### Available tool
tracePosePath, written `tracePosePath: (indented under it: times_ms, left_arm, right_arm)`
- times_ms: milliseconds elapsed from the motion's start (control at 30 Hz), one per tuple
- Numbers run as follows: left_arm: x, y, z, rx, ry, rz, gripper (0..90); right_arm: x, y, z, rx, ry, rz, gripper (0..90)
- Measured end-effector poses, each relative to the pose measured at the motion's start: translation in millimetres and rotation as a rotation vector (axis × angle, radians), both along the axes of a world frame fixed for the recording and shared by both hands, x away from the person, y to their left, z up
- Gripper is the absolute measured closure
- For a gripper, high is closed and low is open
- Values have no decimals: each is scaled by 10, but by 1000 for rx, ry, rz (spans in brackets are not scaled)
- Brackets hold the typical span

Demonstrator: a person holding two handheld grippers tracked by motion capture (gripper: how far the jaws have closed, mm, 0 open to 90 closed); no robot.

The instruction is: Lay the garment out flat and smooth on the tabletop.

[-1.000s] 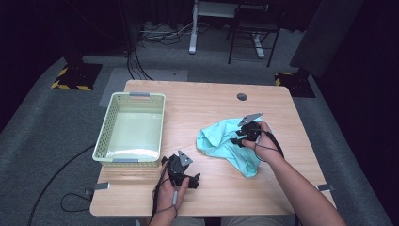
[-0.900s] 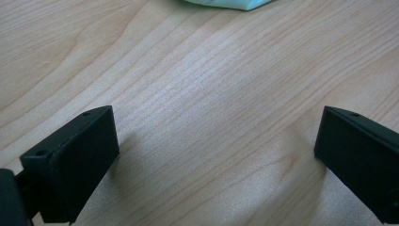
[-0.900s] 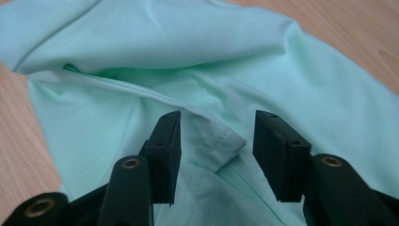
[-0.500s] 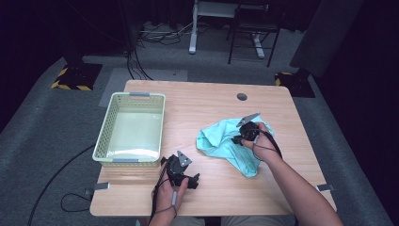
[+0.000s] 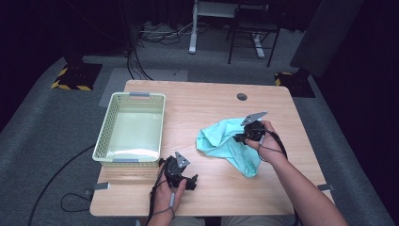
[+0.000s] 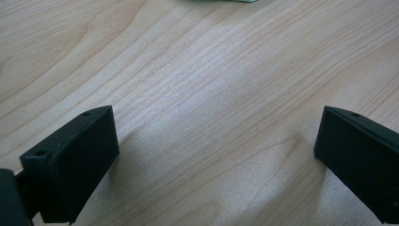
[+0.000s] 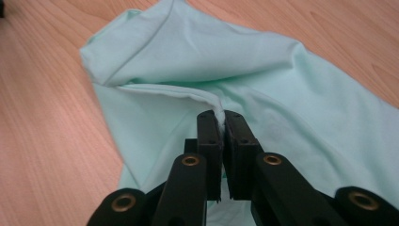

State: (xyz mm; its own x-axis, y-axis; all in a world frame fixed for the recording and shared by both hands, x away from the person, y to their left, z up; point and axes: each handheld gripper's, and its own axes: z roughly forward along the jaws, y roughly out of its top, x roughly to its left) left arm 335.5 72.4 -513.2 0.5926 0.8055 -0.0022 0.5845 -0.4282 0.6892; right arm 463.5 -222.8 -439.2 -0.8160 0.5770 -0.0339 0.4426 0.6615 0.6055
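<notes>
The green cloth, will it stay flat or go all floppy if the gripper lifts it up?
Probably floppy: the green cloth already lies in soft folds and bunches where the right gripper pinches a ridge of it. It looks thin, so likely light, and the rest would drape and trail on the table. It seems unlikely to slip, since the fabric is squeezed tight.

Right gripper [image 7: 221, 123]: its fingers [image 7: 209, 136], apart above the mint-green cloth [image 5: 226, 143] one second ago, have just been closing and now pinch a raised fold of it between them. The cloth's middle, previously lying slack on the desk [image 5: 197, 101], is now drawn up into a ridge at the grip. The right hand [image 5: 261, 134] has lifted slightly.
</notes>
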Motion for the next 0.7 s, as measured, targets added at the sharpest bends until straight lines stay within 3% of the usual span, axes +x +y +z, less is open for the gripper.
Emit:
tracePosePath:
  times_ms: [333, 700]
  left_arm:
    - [3, 6, 0, 0, 1, -5, 1]
    - [2, 6, 0, 0, 1, -5, 1]
  right_arm:
    - [-248, 30, 253, 35, -32, 41, 864]
    - [-616, 195, 449, 42, -53, 146, 863]
